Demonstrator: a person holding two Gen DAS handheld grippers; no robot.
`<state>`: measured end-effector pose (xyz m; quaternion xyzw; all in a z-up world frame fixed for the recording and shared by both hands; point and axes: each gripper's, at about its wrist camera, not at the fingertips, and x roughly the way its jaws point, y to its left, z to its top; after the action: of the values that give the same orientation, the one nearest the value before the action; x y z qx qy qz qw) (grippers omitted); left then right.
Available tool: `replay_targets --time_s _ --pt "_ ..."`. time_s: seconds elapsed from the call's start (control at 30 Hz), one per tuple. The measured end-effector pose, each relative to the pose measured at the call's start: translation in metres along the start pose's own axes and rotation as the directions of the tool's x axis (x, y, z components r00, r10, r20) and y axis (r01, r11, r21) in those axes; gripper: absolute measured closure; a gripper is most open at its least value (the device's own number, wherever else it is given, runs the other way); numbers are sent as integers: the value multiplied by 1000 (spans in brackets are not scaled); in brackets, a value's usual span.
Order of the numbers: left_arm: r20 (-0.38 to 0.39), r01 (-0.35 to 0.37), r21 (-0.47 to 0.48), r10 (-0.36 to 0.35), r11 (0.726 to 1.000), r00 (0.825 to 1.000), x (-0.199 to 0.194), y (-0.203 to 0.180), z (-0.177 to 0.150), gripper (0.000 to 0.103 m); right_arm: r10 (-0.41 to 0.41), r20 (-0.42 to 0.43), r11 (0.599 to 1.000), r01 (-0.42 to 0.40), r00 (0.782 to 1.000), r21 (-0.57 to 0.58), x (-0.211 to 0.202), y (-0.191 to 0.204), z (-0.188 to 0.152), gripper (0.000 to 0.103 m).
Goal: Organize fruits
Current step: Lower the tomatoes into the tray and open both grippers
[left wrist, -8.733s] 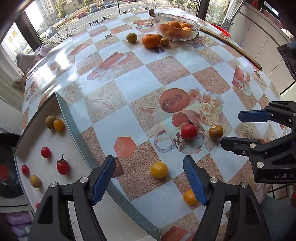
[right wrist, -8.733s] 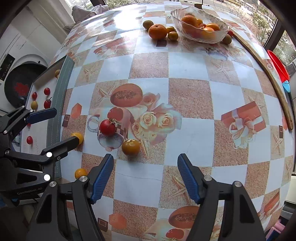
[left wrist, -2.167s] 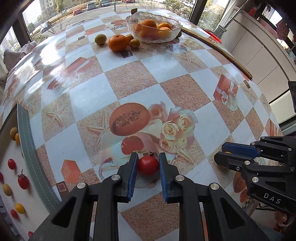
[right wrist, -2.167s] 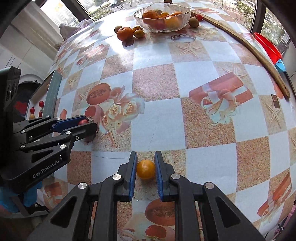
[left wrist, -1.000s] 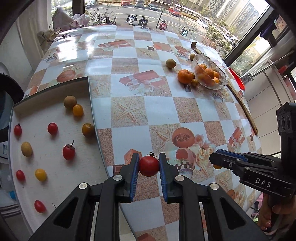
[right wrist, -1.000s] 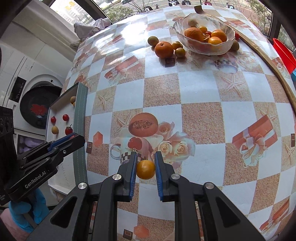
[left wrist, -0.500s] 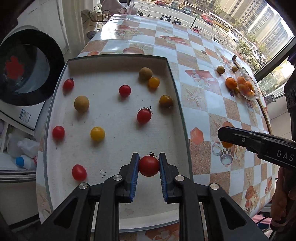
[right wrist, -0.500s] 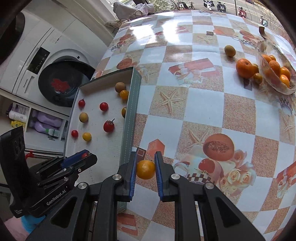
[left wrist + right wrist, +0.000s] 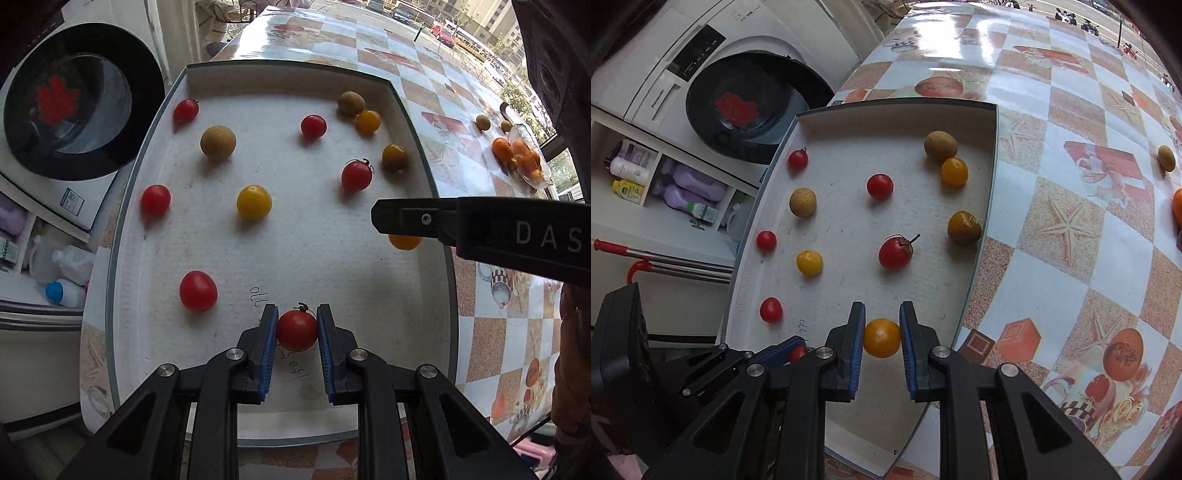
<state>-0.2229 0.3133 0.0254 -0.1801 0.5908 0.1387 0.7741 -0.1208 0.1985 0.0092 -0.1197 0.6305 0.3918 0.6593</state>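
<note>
Clamping a glossy round red tomato point(image 9: 296, 329), the left hand-held gripper point(image 9: 296, 332) hangs over the matte white tray point(image 9: 332, 258).

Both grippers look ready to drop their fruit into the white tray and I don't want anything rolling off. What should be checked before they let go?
1. Left gripper shut on the stemmed red tomato: ok.
2. Right gripper shut on the round orange-yellow tomato: ok.
3. Red tomato over the shallow white tray: ok.
4. Orange-yellow tomato inside the tray's right rim: ok, but near the edge.
5. Bare tray floor under each fruit: ok.
6. Height above the tray floor: cannot tell.
</note>
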Motion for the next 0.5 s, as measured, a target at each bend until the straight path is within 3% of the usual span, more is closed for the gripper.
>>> replay_targets --time_s 0.2,0.43,0.47,0.5 --pt "-8 -25 18 25 1000 1000 4 -1 1 80 -43 -46 999 43 998 -2 22 -1 1 82" --pt "-9 -58 61 59 996 998 5 -8 0 80 -34 -54 999 35 998 13 11 1 2 79" --pt "-12 -62 60 62 996 998 5 -9 1 80 -34 -49 999 34 998 13 6 3 3 76" --pt "-11 -61 56 61 997 998 4 -8 1 80 -36 -44 999 36 998 11 0 5 4 62"
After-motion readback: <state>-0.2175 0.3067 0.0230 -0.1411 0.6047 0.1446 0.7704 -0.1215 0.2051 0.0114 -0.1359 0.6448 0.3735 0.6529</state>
